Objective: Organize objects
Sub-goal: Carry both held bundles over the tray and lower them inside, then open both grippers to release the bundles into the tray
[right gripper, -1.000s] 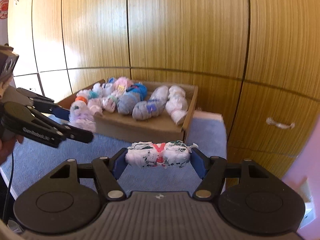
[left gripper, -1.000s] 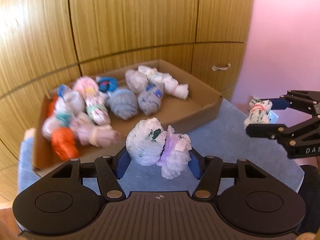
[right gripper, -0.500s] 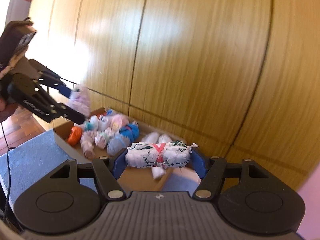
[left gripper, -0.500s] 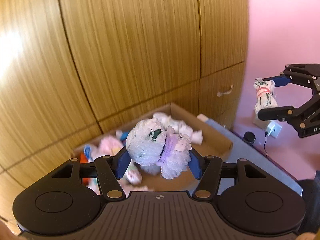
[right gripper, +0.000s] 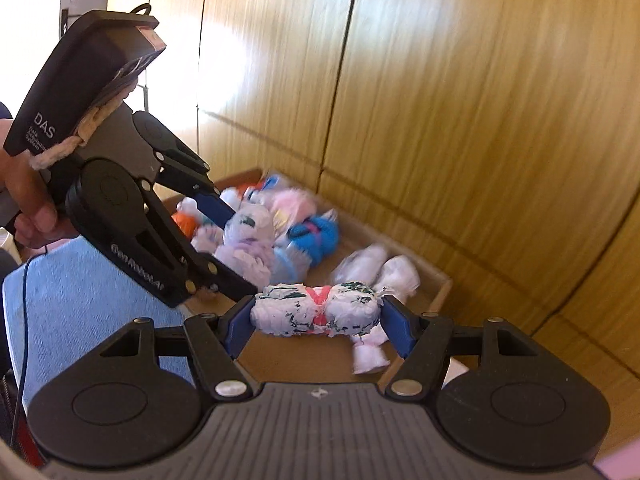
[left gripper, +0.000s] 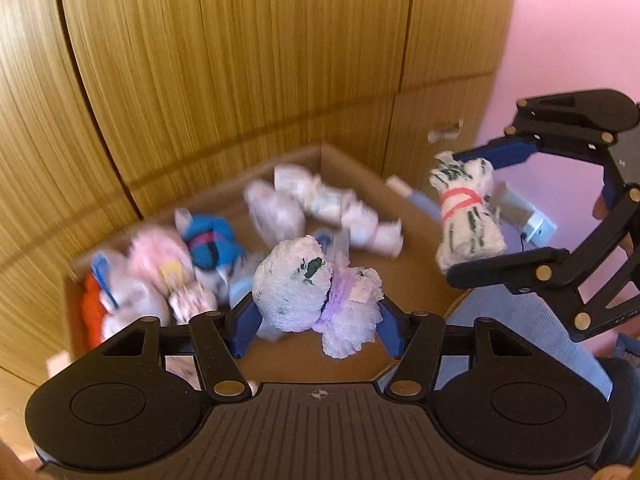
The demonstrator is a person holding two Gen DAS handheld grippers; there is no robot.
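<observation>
Here, two hand-held grippers hang above a cardboard box [left gripper: 404, 184] that stands on a blue mat [right gripper: 80, 292] before a wall of wooden cupboard doors [left gripper: 240, 60]. The left gripper [left gripper: 316, 312] pinches a white mesh bundle tied with a purple band [left gripper: 312, 296], its blue pads pressed against both ends. The right gripper [right gripper: 316, 316] clamps a white bundle with green print and a red band [right gripper: 316, 310] lengthwise between its own pads; from the left wrist camera the same bundle [left gripper: 466, 216] shows tilted near the box's right-hand corner. A hand [right gripper: 24, 196] grips the left tool's handle at the frame's edge.

Much of the sorting looks done. The box already holds a crowd of tied bundles: an orange one [left gripper: 94, 308] at the left end, a pink one [left gripper: 160, 256], a blue one [left gripper: 210, 244], and several pale white ones [left gripper: 332, 204] toward the right, though motion blur hides the exact count. A strip of bare cardboard floor lies at the near side, below both carried bundles.

What remains, as far as these views tell, is to lower the two carried bundles into that free strip and let go. Neither touches the box yet. The visible stretch of mat shows no stray bundles, but whether more wait beyond the frame cannot be told.
</observation>
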